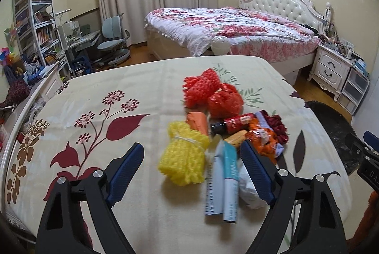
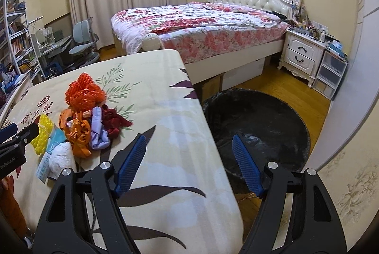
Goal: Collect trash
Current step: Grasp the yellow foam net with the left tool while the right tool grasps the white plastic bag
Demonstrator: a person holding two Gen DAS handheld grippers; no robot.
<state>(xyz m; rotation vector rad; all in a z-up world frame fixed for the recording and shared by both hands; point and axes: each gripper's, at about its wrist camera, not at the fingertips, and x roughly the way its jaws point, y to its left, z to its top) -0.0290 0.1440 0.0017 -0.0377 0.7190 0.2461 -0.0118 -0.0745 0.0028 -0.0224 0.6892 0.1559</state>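
Two red foam nets [image 1: 212, 94] sat there, and one yellow foam net [image 1: 183, 155]. One dark-capped red bottle [image 1: 233, 124], one white-and-teal tube [image 1: 229, 183], one crumpled white wad [image 2: 61, 159]. One black bin [image 2: 258, 126] on the floor. Two beds: the cream one [image 2: 165, 135], the floral one [image 2: 201, 26].

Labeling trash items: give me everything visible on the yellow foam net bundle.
The yellow foam net bundle is soft-looking mesh sleeves bunched together and tied near the top with a thin pale string. It lies on its side on the floral bedspread at the near left edge of the trash pile. An orange packet lies against its upper end and a white-and-teal tube sits alongside it. It lies between the left gripper jaws, which are open and not touching it.
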